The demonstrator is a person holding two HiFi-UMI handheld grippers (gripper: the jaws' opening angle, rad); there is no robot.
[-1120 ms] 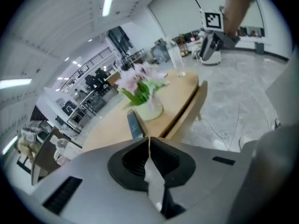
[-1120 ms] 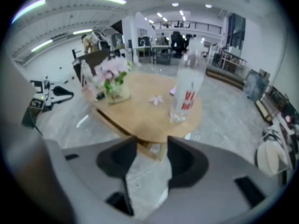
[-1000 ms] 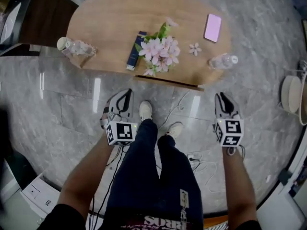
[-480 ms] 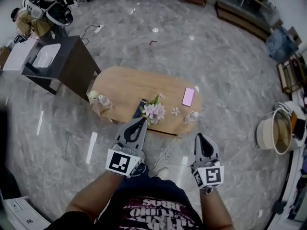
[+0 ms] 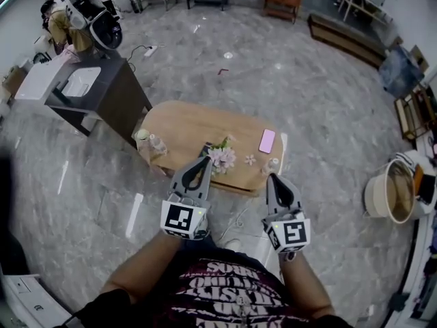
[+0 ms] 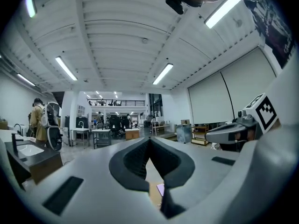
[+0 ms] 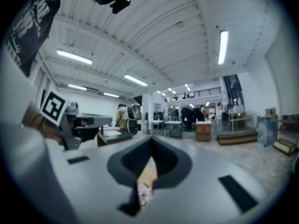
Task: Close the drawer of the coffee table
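Observation:
The oval wooden coffee table (image 5: 188,125) stands on the marble floor ahead of me. Its near edge (image 5: 237,185) shows between my two grippers, and I cannot make out the drawer there. My left gripper (image 5: 205,160) is held up and level, pointing at the table, shut and empty. My right gripper (image 5: 272,178) is held the same way beside it, also shut and empty. In the left gripper view the jaws of the left gripper (image 6: 149,139) meet at the tips. In the right gripper view the right gripper (image 7: 151,149) is likewise closed.
On the table lie pink flowers (image 5: 221,158), a pink phone (image 5: 267,141) and two clear bottles (image 5: 156,143), (image 5: 274,164). A dark cabinet with a sink (image 5: 102,91) stands at the table's far left. A round bin (image 5: 392,190) is at the right, cables (image 5: 240,217) lie by my feet.
Both grippers have risen from beside my legs to chest height and now point level at the table. My view has lifted, so the table looks smaller and farther away.

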